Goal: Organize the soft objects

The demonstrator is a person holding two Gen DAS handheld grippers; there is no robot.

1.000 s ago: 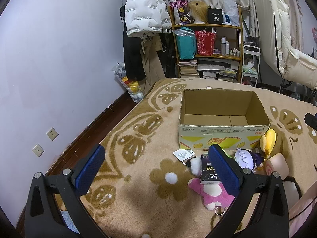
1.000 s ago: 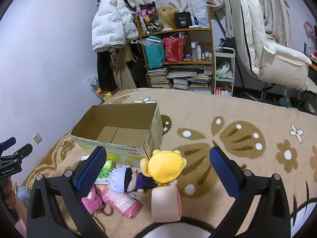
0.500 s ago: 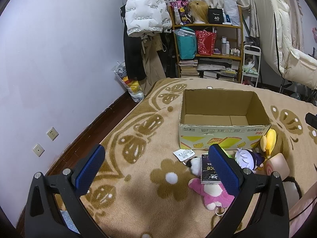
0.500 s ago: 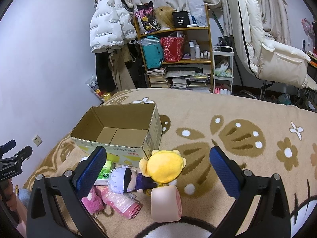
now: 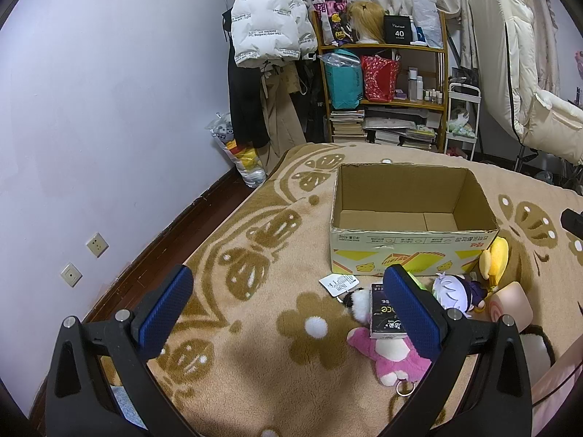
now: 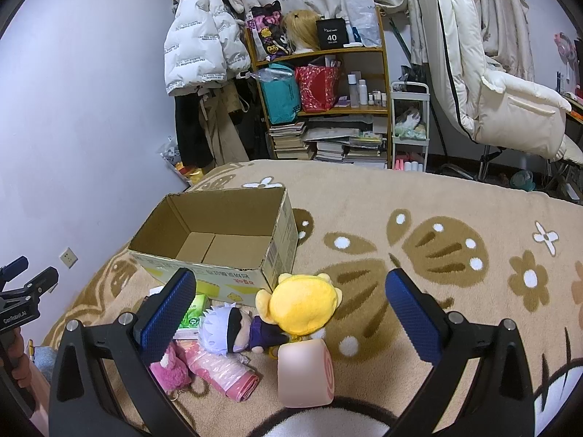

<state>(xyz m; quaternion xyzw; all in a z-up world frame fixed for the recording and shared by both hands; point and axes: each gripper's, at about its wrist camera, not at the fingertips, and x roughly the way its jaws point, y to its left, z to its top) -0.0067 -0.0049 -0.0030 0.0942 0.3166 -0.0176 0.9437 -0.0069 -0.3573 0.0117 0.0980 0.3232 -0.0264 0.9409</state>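
The yellow plush [image 6: 302, 304] looks soft and light, best squeezed round its middle; both hand-held grippers [image 5: 288, 309] [image 6: 291, 313] are held wide open and empty.

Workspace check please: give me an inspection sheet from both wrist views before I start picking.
Surface: tan patterned rug, no spills seen.
Job's things: cardboard box open, nothing inside. In front of it lie the yellow plush, white-haired doll, pink roll cushion, pink plush and panda plush.
Clutter: black booklet lying on the pink plush; green tissue pack; pink plastic pack; paper tag.
Grippers: left tool open, holding nothing; right tool open, holding nothing, above the doll and yellow plush.
Cables: nothing seen.
Surroundings: crowded shelf, white jacket, folding chair.
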